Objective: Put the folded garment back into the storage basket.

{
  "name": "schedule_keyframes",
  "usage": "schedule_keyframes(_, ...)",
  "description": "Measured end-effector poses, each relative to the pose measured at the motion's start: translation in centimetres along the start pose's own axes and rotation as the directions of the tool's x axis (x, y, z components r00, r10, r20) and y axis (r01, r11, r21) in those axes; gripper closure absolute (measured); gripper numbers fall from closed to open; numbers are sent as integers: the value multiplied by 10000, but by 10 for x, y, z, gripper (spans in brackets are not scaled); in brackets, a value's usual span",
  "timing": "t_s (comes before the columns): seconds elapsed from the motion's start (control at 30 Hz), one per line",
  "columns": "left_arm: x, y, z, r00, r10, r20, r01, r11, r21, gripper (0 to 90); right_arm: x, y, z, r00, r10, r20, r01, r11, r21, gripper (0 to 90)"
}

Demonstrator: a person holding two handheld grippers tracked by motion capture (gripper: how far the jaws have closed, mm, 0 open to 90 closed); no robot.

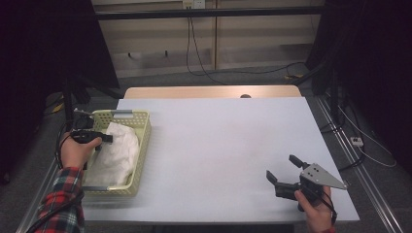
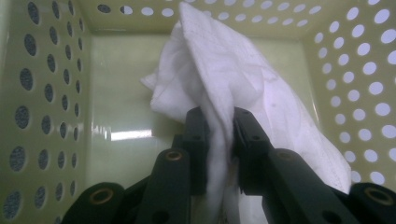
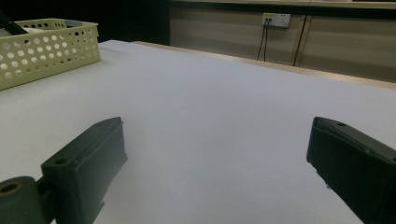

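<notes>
Nearest the person, at the bottom right of the high view, the right tongs [image 1: 284, 172] sit low over the worktop [image 1: 218, 155], held in the right hand [image 1: 316, 206] with the grey three-cornered plate on top. Their jaws are spread wide with nothing between them. In the right gripper view the two dark jaws of the right tongs [image 3: 215, 154] stand far apart over bare white surface, and the yellow basket [image 3: 46, 51] lies well beyond them, off toward their left.

At the left edge of the worktop, the left hand [image 1: 77, 150], with a red plaid sleeve [image 1: 60, 204] behind it, holds the left tongs [image 1: 104, 139] reaching over the near wall of the perforated yellow plastic basket [image 1: 141, 145]. The left gripper view shows these left tongs [image 2: 219, 119] pinching a fold of white cloth [image 2: 243, 74]: the fabric runs down between the two black jaws, which are pressed against it on either side with only the cloth's thickness between them.

The cloth lies inside the basket, bunched and crumpled. From the pinched fold it rises ahead of the tongs toward the basket's far wall and spreads to their right, close to the right-hand perforated wall. To the left of the tongs the glossy basket floor [image 2: 116, 116] is bare. In the high view the white cloth [image 1: 116, 150] covers most of the basket's inside.

Beyond the worktop, cables [image 1: 194, 53] hang down a pale wall panel.
</notes>
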State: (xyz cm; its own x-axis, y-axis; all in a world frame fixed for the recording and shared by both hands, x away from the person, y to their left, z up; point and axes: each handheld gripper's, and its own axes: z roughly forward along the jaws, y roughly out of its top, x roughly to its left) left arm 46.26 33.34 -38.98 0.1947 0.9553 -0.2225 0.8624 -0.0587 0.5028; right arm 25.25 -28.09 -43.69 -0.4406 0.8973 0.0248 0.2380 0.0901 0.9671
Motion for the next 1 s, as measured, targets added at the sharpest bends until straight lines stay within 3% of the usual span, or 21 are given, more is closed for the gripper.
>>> schedule_keyframes(0.37, 2, -2, 3, 9997, 83, -208, -86, 9999, -134, 714, -1, 0, 0, 10000, -45, -5, 45, 10000, -22, 37)
schedule_keyframes(0.83, 4, 1, -8, 9974, 429, -587, -456, 9980, -441, 542, 0, 1, 0, 10000, -42, -21, 42, 10000, -7, 37)
schedule_keyframes(1.0, 4, 2, -12, 9971, 544, -530, -576, 9965, -601, 481, 1, 1, 0, 10000, -66, -41, 66, 10000, 7, 37)
